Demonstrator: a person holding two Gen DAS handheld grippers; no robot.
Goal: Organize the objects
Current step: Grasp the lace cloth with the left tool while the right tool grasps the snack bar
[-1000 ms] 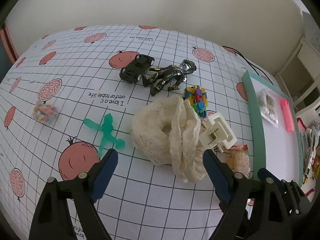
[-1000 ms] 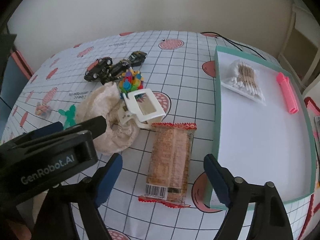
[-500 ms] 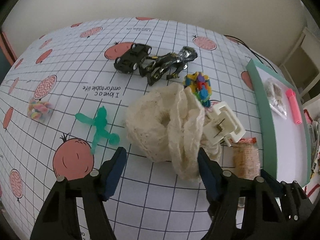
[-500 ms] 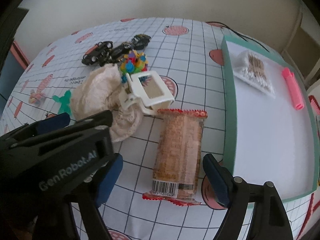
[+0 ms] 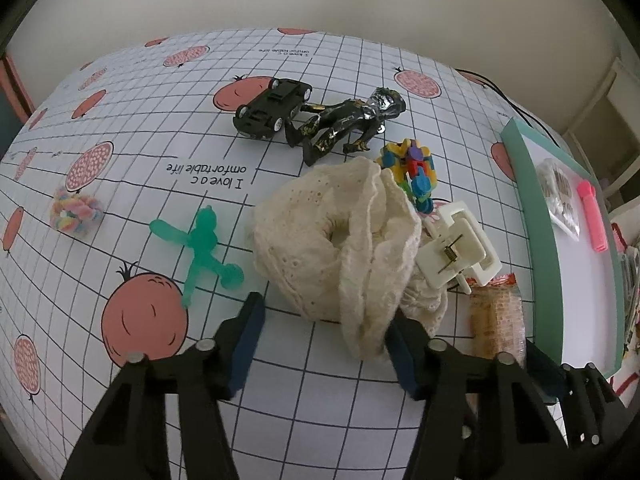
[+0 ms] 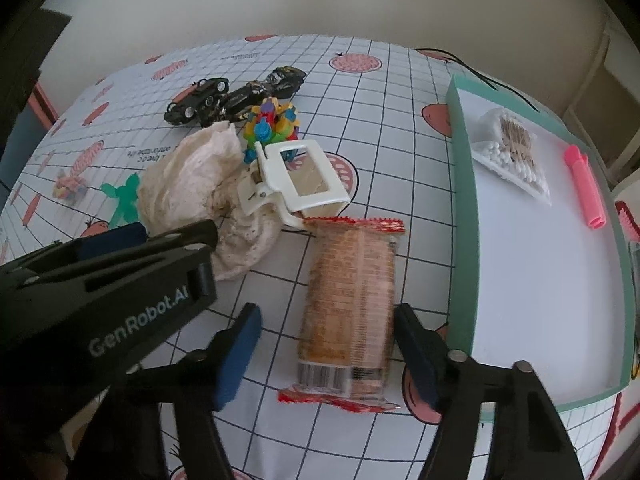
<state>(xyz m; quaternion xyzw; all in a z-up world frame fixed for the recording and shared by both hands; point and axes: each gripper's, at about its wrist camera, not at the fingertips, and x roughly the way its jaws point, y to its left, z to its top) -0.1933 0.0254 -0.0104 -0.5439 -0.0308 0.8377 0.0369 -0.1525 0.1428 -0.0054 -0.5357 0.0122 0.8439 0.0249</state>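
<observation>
- The left tool [image 5: 322, 322] is released; its two blue-padded fingers stand wide apart, low over the counter [image 5: 132, 128] with the grid and fruit print.
- Directly ahead of the left tool lies the cream lace fabric bundle [image 5: 336, 236]. The lower fold of it hangs down beside the right finger; if it touches the pad, I cannot tell.
- Just ahead and left of this tool lies the translucent green rubber figure [image 5: 202, 250], and further left the small pastel candy-coloured ball [image 5: 74, 210].
- Beyond the fabric are the black toy car [image 5: 272, 108], the black and gold action figure [image 5: 344, 122] and the multicoloured block toy [image 5: 414, 174].
- The white plastic hair claw clip [image 5: 458, 250] rests against the right side of the fabric.
- The right tool [image 6: 326, 350] is also released. The orange biscuit packet with red crimped ends [image 6: 350, 312] lies between its fingers, close to the right pad, but it is not clamped.
- The body of the left tool fills the left part of the right wrist view and hides some counter there.
- To the right of the right tool is the white tray with green rim [image 6: 464, 216].
- Only the right wrist view shows the tray floor fully, with the clear bag of cotton swabs [image 6: 510, 152] and the pink highlighter pen [image 6: 584, 186] at its far end.
- Only the left wrist view shows the green figure whole.
</observation>
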